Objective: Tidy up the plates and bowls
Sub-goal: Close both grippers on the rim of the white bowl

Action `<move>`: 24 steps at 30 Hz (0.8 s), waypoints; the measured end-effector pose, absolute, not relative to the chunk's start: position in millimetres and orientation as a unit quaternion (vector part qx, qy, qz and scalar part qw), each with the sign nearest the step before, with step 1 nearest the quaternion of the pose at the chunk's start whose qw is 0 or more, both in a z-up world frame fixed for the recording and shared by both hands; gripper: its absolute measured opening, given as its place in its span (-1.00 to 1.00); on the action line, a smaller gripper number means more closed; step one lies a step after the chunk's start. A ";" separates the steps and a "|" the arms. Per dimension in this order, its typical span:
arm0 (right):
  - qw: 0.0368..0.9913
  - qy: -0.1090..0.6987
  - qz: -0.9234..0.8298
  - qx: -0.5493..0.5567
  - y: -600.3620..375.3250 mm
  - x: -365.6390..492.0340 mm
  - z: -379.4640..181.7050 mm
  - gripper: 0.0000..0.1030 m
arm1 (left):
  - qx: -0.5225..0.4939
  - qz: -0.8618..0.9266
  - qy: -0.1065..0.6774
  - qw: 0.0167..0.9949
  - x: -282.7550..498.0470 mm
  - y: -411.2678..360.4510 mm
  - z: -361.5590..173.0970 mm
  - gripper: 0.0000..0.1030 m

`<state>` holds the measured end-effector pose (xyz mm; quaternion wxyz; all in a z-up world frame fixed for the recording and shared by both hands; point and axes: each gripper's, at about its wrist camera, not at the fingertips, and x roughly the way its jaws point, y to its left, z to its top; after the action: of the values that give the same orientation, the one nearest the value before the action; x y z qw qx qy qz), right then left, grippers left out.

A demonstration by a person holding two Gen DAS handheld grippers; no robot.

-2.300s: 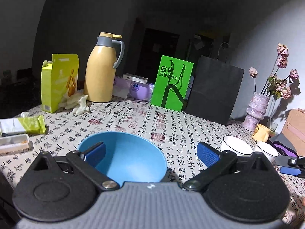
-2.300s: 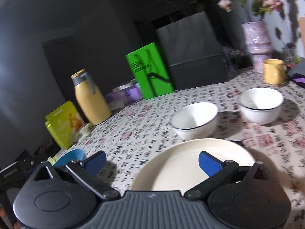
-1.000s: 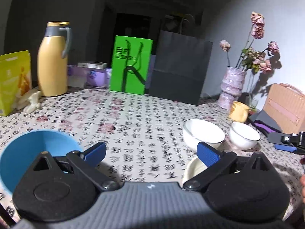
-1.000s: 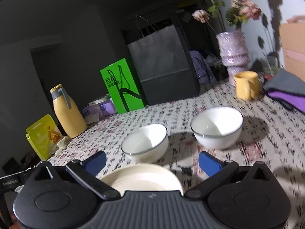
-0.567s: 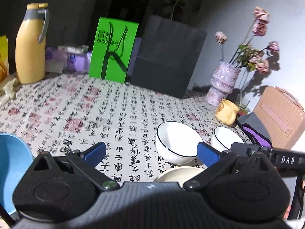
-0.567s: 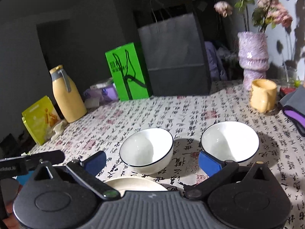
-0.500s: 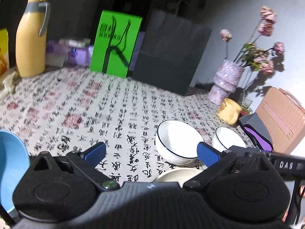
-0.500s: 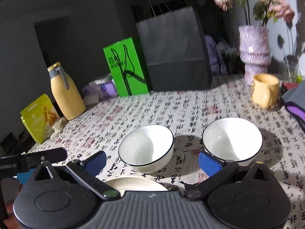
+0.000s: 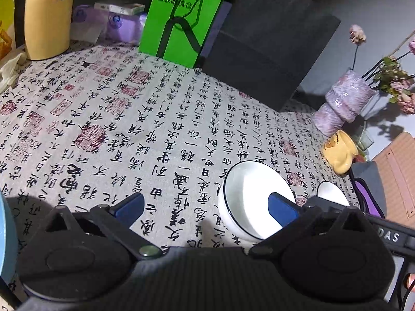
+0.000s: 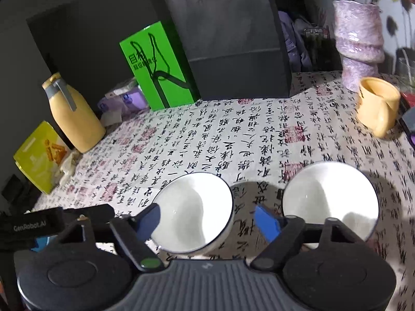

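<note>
Two white bowls with dark rims stand side by side on the patterned tablecloth. In the right wrist view the nearer bowl [image 10: 197, 207] lies between the open fingers of my right gripper [image 10: 210, 220], and the second bowl [image 10: 329, 202] sits to its right. In the left wrist view my left gripper [image 9: 205, 207] is open and empty; the nearer bowl [image 9: 249, 197] is by its right finger and the second bowl [image 9: 332, 194] behind. A blue bowl's rim [image 9: 5, 233] shows at the far left edge.
A yellow thermos [image 10: 72, 119], a yellow box [image 10: 39, 155], a green box [image 10: 155, 70] and a black paper bag [image 10: 233, 39] stand along the back. A purple vase [image 10: 360, 44] and a yellow mug [image 10: 376, 103] stand at the right.
Both grippers have tipped down and moved forward toward the white bowls. The cream plate seen below them earlier has dropped out of view. The blue bowl has slid to the left edge.
</note>
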<state>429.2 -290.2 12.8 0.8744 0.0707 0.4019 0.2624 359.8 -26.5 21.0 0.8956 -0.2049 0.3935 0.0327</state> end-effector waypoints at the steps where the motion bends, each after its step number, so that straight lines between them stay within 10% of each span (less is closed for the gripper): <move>1: 0.873 0.405 0.263 0.062 -286.2 434.6 13.4 0.31 | -0.203 0.036 0.397 0.894 363.8 -27.5 20.0 1.00; 10: 0.857 0.441 0.265 0.006 -261.6 468.1 -3.4 -0.20 | -0.186 0.060 0.431 0.881 392.1 -36.8 7.6 0.81; 24: 0.841 0.460 0.286 0.004 -269.0 485.0 -26.4 -0.70 | -0.204 0.039 0.484 0.850 420.9 -52.2 -15.7 -0.09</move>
<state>485.0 -269.0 -26.4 0.8408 0.0041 0.4596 0.2861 420.9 -52.2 -15.7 0.8501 -0.2044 0.4838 0.0388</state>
